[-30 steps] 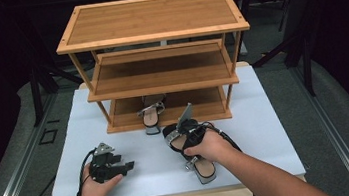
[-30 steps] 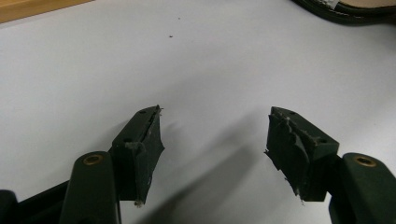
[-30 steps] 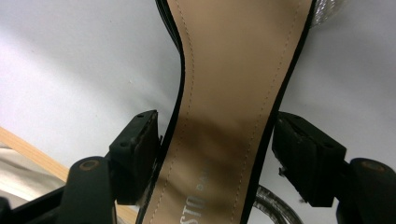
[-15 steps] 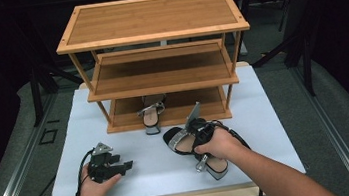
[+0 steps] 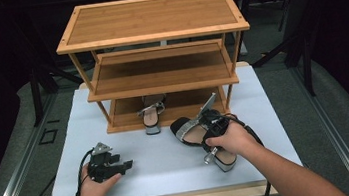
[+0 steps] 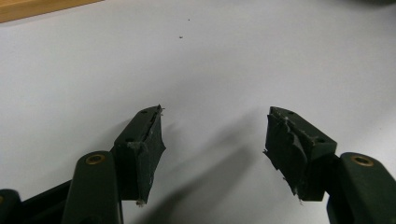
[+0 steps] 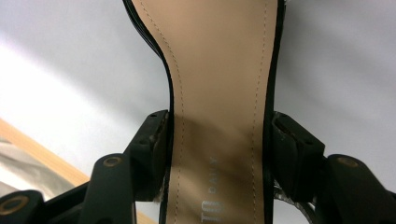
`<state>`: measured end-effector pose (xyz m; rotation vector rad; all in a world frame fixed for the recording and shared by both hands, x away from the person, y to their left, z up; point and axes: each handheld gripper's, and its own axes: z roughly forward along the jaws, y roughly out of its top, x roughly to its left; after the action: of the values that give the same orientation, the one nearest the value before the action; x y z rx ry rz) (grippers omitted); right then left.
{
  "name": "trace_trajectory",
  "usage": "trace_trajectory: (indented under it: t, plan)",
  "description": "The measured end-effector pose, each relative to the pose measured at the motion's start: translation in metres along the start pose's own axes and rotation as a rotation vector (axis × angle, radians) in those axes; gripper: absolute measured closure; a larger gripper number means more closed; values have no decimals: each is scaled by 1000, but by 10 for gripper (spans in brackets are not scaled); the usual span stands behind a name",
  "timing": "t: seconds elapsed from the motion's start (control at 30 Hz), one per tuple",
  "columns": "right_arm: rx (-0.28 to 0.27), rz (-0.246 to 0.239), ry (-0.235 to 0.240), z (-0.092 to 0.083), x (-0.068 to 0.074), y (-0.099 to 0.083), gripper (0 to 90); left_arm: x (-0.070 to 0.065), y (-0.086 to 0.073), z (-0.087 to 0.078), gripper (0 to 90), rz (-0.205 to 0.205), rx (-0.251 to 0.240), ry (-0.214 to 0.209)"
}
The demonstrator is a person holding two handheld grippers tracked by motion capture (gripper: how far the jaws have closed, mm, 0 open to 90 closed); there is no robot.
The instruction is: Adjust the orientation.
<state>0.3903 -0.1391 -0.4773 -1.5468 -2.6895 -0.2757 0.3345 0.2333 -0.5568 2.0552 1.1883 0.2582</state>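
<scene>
Right gripper [image 7: 217, 135] clamping smooth tan-insoled sandal [image 7: 219, 70]

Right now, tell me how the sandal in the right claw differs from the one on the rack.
The held sandal lies at an angle on the white table, gripped across its insole by the right claw; the shelved sandal sits on the bottom shelf, untouched, its end past the shelf edge. Both have silver straps.
</scene>
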Motion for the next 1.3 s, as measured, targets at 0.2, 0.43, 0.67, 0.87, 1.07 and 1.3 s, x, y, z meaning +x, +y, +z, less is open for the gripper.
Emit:
trace_trajectory:
  t: [0.2,0.43,0.67,0.87,1.07,1.3]
  plan:
    - [-9,62,-35,8,-6,23,423,0,0,0,364,-1,-1,-1]
    - [-23,107,-32,20,-9,46,423,2,-1,0,371,-7,-8,-7]
    - [-21,159,-8,27,-7,51,370,2,-1,-2,371,-7,0,-8]
    - [-104,160,68,11,-10,44,294,0,0,-1,371,-3,-3,-4]
    - [-174,118,70,-15,-6,35,305,-2,0,0,371,6,-2,-3]
    - [-233,24,81,-55,-12,17,375,-2,0,0,371,5,1,-1]
